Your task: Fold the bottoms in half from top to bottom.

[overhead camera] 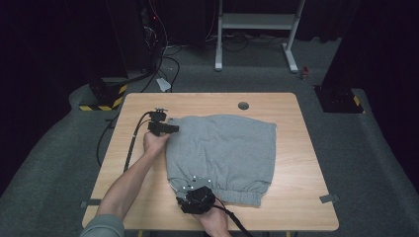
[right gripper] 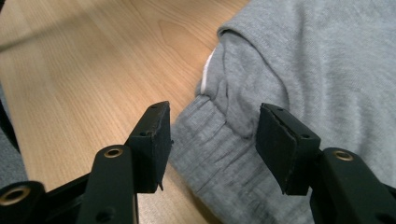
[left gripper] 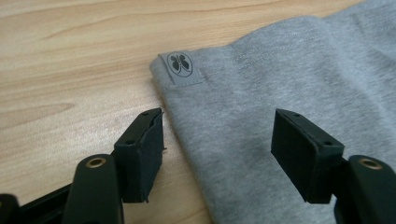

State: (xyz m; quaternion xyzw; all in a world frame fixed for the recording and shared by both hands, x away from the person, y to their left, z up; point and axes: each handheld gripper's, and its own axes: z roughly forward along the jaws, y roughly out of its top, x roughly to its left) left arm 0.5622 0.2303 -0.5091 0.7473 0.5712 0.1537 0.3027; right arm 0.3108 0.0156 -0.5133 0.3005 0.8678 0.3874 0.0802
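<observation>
The grey garment (overhead camera: 222,150) lies flat on the wooden table (overhead camera: 148,106), folded into a broad, roughly square block near the middle of the top. Its ribbed, gathered band runs along the edge nearest the person, and the opposite plain edge points toward the far side of the table, where a small round hole (overhead camera: 243,105) sits in the wood. The cloth is a soft, matte knit with a fine heathered grain and smooth rounded folds.

At the left, the left gripper (overhead camera: 167,128) hovers over the garment's far left corner, held in a hand (overhead camera: 155,143) whose forearm reaches in from the bottom. In the left gripper view its jaws stand apart, astride the cloth's edge: one black pad (left gripper: 147,154) is over bare wood, the other over the fabric (left gripper: 261,93), and neither presses on it. Just beyond them a small grey woven tag (left gripper: 180,67) with a dark butterfly in a circle is stitched at the corner, next to a row of stitching.

Further right, the right gripper (overhead camera: 190,185) sits at the near left corner. In the right gripper view its jaws are likewise parted, with the ribbed band (right gripper: 210,149) between them but unpinched. The band is elastic, puckered into close ridges, and a strip of white (right gripper: 207,70) shows under a rolled fold of the cloth above it.
</observation>
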